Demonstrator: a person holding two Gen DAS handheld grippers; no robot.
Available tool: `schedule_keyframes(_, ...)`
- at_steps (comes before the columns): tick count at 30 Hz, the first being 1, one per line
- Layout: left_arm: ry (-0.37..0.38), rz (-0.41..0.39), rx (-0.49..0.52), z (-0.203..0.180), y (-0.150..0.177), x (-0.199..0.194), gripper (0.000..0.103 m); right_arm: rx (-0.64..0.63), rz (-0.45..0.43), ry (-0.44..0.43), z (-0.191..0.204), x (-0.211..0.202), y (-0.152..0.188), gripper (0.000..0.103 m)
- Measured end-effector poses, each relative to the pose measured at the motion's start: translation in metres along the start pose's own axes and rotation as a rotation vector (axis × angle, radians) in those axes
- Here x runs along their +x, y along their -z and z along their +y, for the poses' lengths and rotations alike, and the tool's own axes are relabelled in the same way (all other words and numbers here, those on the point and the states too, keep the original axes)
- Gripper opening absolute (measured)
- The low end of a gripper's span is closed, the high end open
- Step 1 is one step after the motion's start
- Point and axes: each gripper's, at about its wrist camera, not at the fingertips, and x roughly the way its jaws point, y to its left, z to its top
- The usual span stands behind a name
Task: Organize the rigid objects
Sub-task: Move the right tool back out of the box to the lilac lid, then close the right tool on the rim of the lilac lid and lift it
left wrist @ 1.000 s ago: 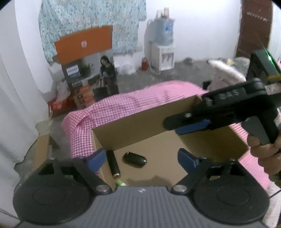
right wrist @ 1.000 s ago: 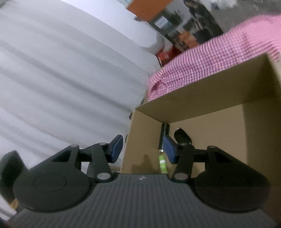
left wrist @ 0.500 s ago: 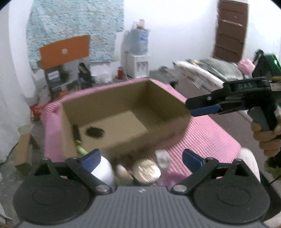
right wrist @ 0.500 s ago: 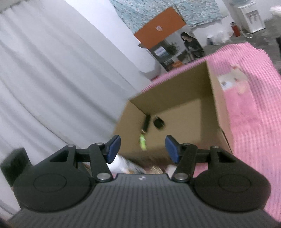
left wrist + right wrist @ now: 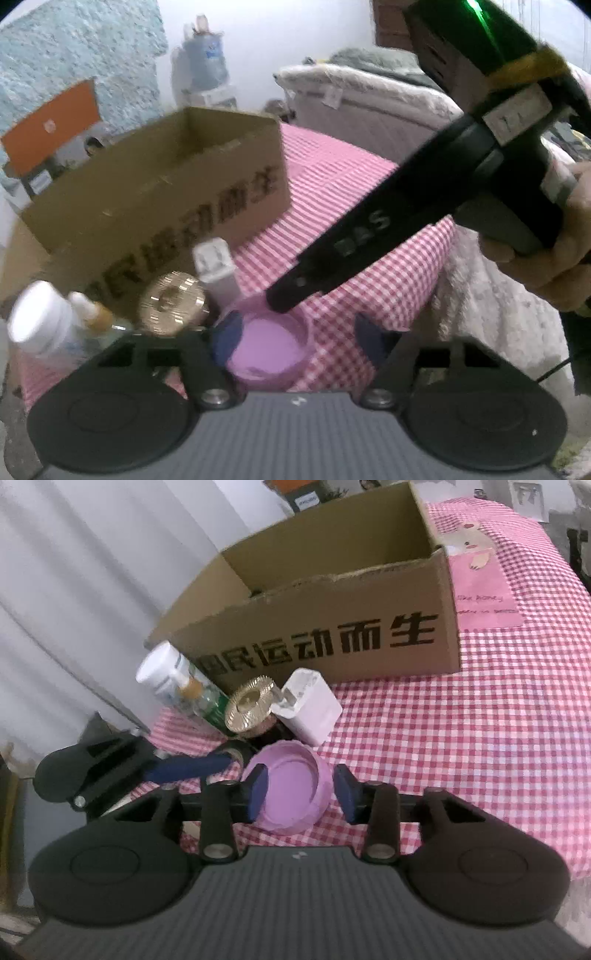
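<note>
A round pink lid (image 5: 291, 786) lies on the pink checked cloth (image 5: 480, 720) in front of an open cardboard box (image 5: 332, 627). My right gripper (image 5: 303, 794) straddles the lid with its jaws closing; a small gap shows at the right pad, so it is open. My left gripper (image 5: 298, 338) is closing too, with the pink lid (image 5: 269, 347) beside its left pad and cloth showing at the right pad. Behind the lid stand a white charger (image 5: 310, 709), a jar with a gold lid (image 5: 251, 705) and a white bottle (image 5: 162, 668).
A small dropper bottle (image 5: 88, 310) stands next to the white bottle (image 5: 40, 325). A person's hand (image 5: 569, 266) holds the right gripper's handle. White curtains (image 5: 74, 590) hang at the left, and bedding (image 5: 369, 92) lies behind the table.
Both grippers have drawn back from over the box and sunk to the items in front of it. Their jaws have narrowed, and the pink lid has come between them.
</note>
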Motion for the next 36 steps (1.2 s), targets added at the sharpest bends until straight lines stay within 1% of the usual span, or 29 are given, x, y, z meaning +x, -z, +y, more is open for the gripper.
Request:
schedule_keyframes(1, 0.007, 0.015, -0.007, -0.001, 0.001, 0.005, 0.056, -0.01, 0.008, 0.004, 0.001, 0.002, -0.002, 0.034)
schedule_keyframes(2, 0.014, 0.026, -0.013, -0.002, 0.001, 0.01, 0.05, -0.02, 0.017, 0.011, 0.002, 0.006, -0.001, 0.032)
schedule_keyframes(4, 0.022, 0.045, -0.024, -0.001, 0.0, 0.019, 0.047, -0.044, 0.045, 0.034, 0.003, 0.016, 0.0, 0.027)
schedule_keyframes(6, 0.033, 0.059, -0.034, 0.002, 0.001, 0.024, 0.044, -0.068, 0.069, 0.059, 0.004, 0.023, 0.003, 0.024)
schedule_keyframes(10, 0.08, 0.082, -0.05, 0.001, 0.002, 0.031, 0.043, -0.064, 0.099, 0.055, -0.005, 0.032, 0.003, 0.018)
schedule_keyframes(12, 0.092, 0.089, -0.051, -0.001, 0.001, 0.035, 0.043, -0.069, 0.101, 0.061, -0.008, 0.031, 0.001, 0.018)
schedule_keyframes(15, 0.111, 0.078, -0.04, -0.006, -0.004, 0.04, 0.043, -0.083, 0.093, 0.088, -0.013, 0.023, -0.001, 0.018)
schedule_keyframes(22, 0.156, 0.052, -0.011, -0.016, -0.02, 0.055, 0.043, -0.052, 0.069, 0.131, -0.034, 0.01, -0.004, 0.018)
schedule_keyframes(26, 0.168, 0.033, -0.004, -0.02, -0.023, 0.059, 0.043, -0.026, 0.053, 0.145, -0.045, 0.002, -0.002, 0.018)
schedule_keyframes(28, 0.162, 0.024, 0.006, -0.023, -0.022, 0.058, 0.044, -0.014, 0.046, 0.143, -0.049, 0.0, -0.001, 0.018)
schedule_keyframes(30, 0.148, 0.008, 0.022, -0.025, -0.021, 0.053, 0.053, -0.009, 0.036, 0.142, -0.051, -0.002, 0.002, 0.018)
schedule_keyframes(32, 0.141, -0.009, 0.025, -0.024, -0.02, 0.046, 0.059, 0.0, 0.023, 0.136, -0.052, -0.003, 0.005, 0.018)
schedule_keyframes(36, 0.108, -0.032, 0.018, -0.018, -0.016, 0.034, 0.067, 0.023, 0.004, 0.123, -0.055, -0.005, 0.008, 0.018)
